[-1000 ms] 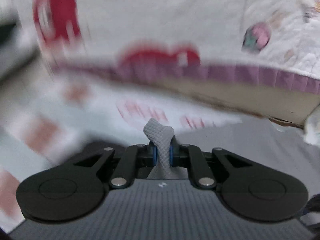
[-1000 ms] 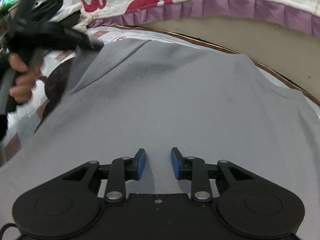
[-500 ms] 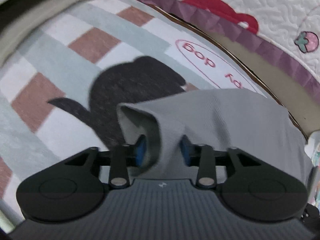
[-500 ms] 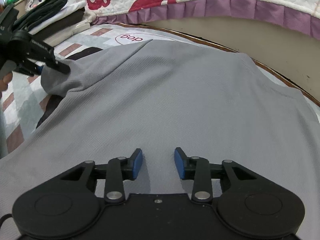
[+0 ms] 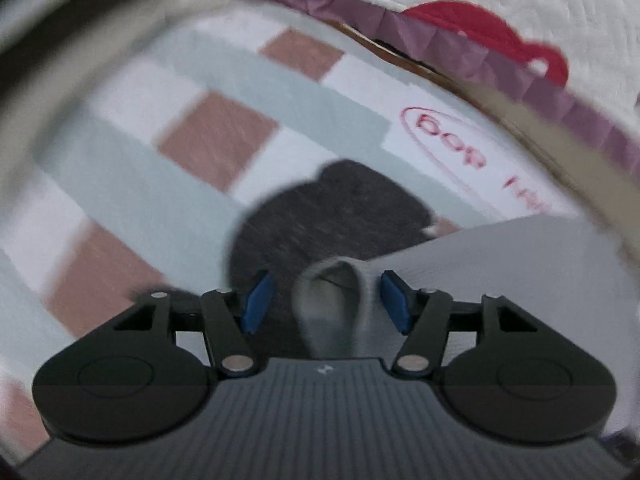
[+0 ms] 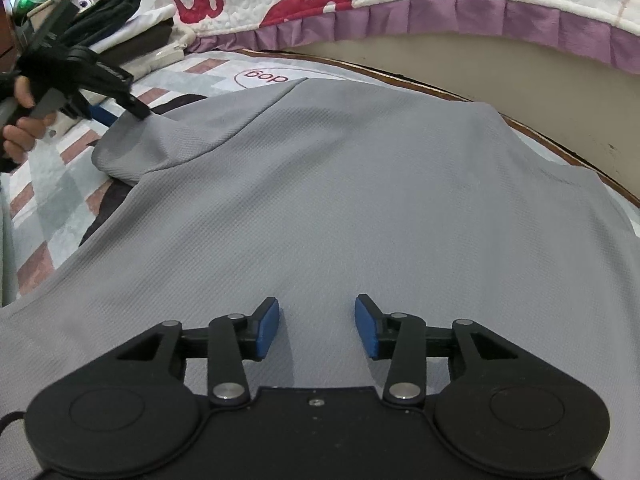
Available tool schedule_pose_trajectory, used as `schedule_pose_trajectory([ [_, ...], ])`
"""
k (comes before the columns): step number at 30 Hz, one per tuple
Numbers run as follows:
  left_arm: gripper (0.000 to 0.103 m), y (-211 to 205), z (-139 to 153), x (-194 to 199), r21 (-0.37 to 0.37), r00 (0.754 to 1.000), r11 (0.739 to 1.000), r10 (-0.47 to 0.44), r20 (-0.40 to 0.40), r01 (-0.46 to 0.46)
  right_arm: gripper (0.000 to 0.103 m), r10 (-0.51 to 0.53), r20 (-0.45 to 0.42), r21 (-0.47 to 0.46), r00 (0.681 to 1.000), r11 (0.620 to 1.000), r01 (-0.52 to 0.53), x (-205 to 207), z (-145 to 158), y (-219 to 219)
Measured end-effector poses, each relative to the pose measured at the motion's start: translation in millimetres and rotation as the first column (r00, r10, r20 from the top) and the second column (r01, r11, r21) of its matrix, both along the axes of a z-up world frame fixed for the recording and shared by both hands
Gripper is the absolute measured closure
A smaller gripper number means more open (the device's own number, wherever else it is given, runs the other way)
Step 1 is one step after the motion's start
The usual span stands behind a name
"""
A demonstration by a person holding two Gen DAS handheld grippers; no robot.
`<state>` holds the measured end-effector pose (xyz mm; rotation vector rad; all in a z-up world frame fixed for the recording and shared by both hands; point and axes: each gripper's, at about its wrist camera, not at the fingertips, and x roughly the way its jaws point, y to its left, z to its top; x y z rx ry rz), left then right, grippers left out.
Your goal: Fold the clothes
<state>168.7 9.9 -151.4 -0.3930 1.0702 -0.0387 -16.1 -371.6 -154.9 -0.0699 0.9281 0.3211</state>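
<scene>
A grey knit shirt (image 6: 340,184) lies spread on a checked mat. Its sleeve (image 6: 132,152) lies out at the left. In the left wrist view my left gripper (image 5: 326,300) is open, its blue pads on either side of the sleeve's end (image 5: 336,300) without pinching it. In the right wrist view the left gripper (image 6: 120,114) sits at the sleeve's tip, held by a hand. My right gripper (image 6: 316,326) is open and empty, low over the shirt's body near its front.
The mat (image 5: 168,184) has pink, pale green and white squares, a black animal shape (image 5: 328,216) and red writing. A quilted bedspread with a purple frill (image 6: 480,20) hangs along the back. Folded dark and white clothes (image 6: 132,36) are stacked at the far left.
My left gripper was shut on the sleeve's end, carried it out to the left, then opened and let it go. The right gripper has stayed open over the shirt.
</scene>
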Motion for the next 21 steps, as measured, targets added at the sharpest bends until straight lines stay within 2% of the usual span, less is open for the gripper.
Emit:
schedule_pose_trajectory([
  [3,0.034,-3.0,3.1,-1.9,-0.003,0.998,1.0,-0.005,0.057,0.005,0.053,-0.003,0.0,0.007,1.0,1.0,0.003,-4.0,-0.1,-0.9],
  [6,0.031,-10.2,7.9,0.3,0.061,0.991,0.997,-0.051,0.121,0.044,0.052,-0.006,0.001,0.002,1.0,1.0,0.006,-5.0,-0.1,0.8],
  [9,0.031,-11.8,4.8,5.8,0.06,0.992,0.996,-0.071,0.106,0.064,0.05,-0.004,-0.004,-0.008,1.0,1.0,0.004,-3.7,-0.1,2.9],
  [13,0.029,-10.3,0.3,4.8,0.101,0.994,0.994,-0.048,0.094,0.039,0.049,-0.007,-0.016,-0.019,1.0,1.0,0.007,-4.4,0.4,5.3],
  [16,0.027,-9.2,-3.1,4.0,0.133,0.996,0.991,-0.031,0.085,0.02,0.048,-0.02,-0.067,-0.031,0.998,0.999,0.017,1.8,5.6,8.4],
  [17,0.026,-10.0,-3.8,3.2,0.139,0.995,0.99,-0.041,0.088,0.029,0.049,-0.031,-0.088,-0.017,0.996,0.999,0.03,6.3,9.6,7.9],
  [19,0.028,-16.9,-4.0,-0.3,0.15,0.991,0.986,-0.086,0.099,0.07,0.049,-0.066,-0.086,0.069,0.994,0.995,0.072,19.6,24.4,2.2],
  [20,0.034,-21.7,-3.1,-2.9,0.155,0.988,0.983,-0.113,0.104,0.096,0.049,-0.082,-0.08,0.109,0.993,0.99,0.091,28.6,32.8,-0.3],
  [21,0.066,-26.4,-2.2,-5.4,0.159,0.984,0.98,-0.14,0.108,0.122,0.049,-0.095,-0.074,0.14,0.993,0.985,0.105,37.9,40.5,-1.7],
])
